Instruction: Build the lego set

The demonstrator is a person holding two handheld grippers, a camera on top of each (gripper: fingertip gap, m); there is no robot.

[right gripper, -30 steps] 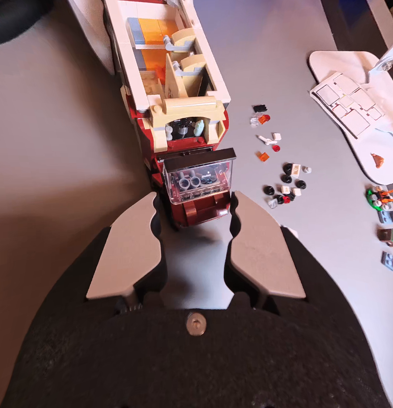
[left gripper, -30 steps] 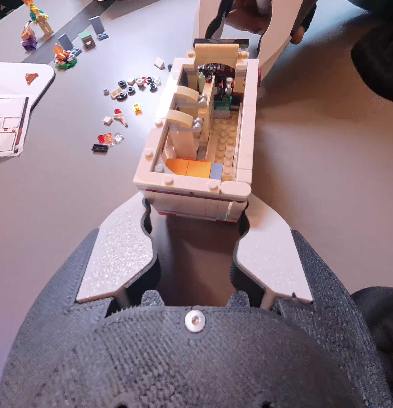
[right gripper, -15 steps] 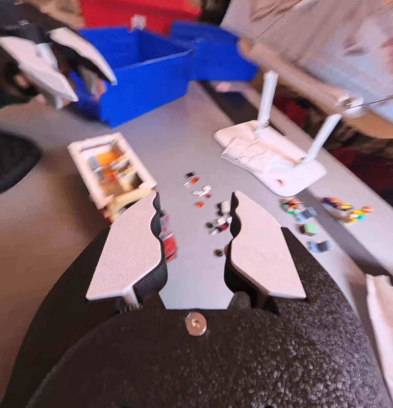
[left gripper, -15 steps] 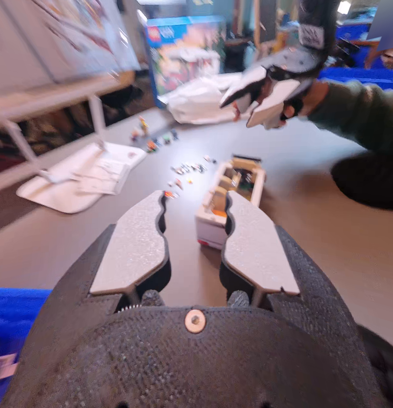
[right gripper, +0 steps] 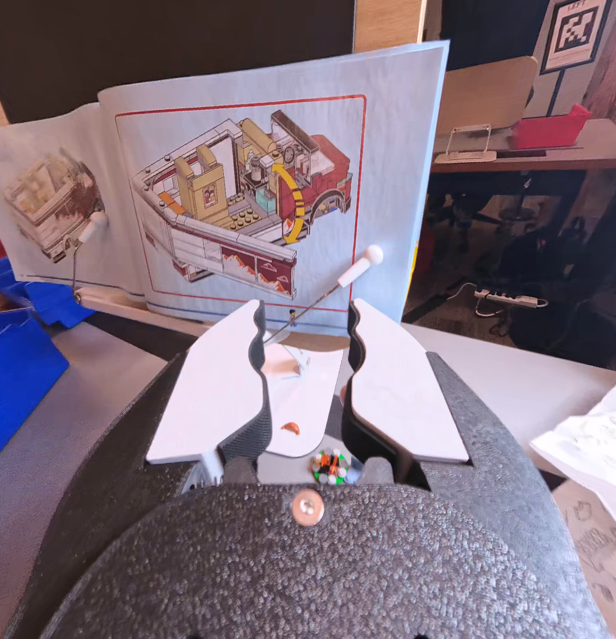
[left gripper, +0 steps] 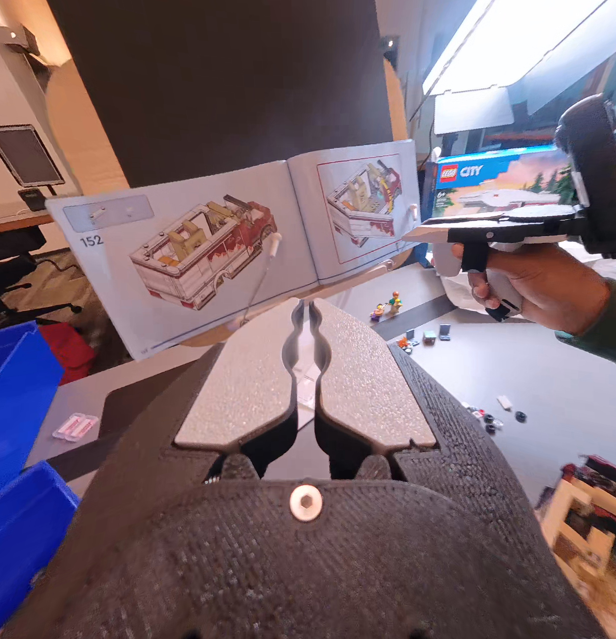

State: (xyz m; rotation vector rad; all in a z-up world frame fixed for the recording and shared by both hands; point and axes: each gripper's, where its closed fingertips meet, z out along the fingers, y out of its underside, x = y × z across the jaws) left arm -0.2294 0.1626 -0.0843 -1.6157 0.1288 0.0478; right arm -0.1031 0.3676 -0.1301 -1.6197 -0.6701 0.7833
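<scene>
- The left gripper (left gripper: pixel 304 306) sits at the centre of its own view, raised above the grey table (left gripper: pixel 541 373). Its two pale fingers are pressed almost together, only a thin slit showing between the wavy pads, and nothing is between them.
- Just beyond its tips, across the middle of the frame, an open instruction booklet (left gripper: pixel 209 249) stands on a pale stand, held by two white-tipped wire page clips.
- At the right edge of the left wrist view, a hand (left gripper: pixel 541 290) holds the right gripper (right gripper: pixel 304 313) level in the air, well above the table.
- In its own view the right gripper is at the centre, its white fingers spread apart with a clear gap and nothing between them.
- Through that gap show the white base of the stand (right gripper: pixel 299 397), a small orange piece (right gripper: pixel 292 427) lying on it, and lower down a small green round brick build (right gripper: pixel 329 468).
- The brick-built camper model (left gripper: pixel 586 525), cream with dark red, is blurred at the lower right of the left wrist view, well apart from both grippers.
- Small loose bricks (left gripper: pixel 489 416) lie at mid right, and two minifigures (left gripper: pixel 387 306) stand farther back.
- Blue bins (left gripper: pixel 19 397) fill the lower left; a toy set box (left gripper: pixel 500 183) stands at the upper right.
</scene>
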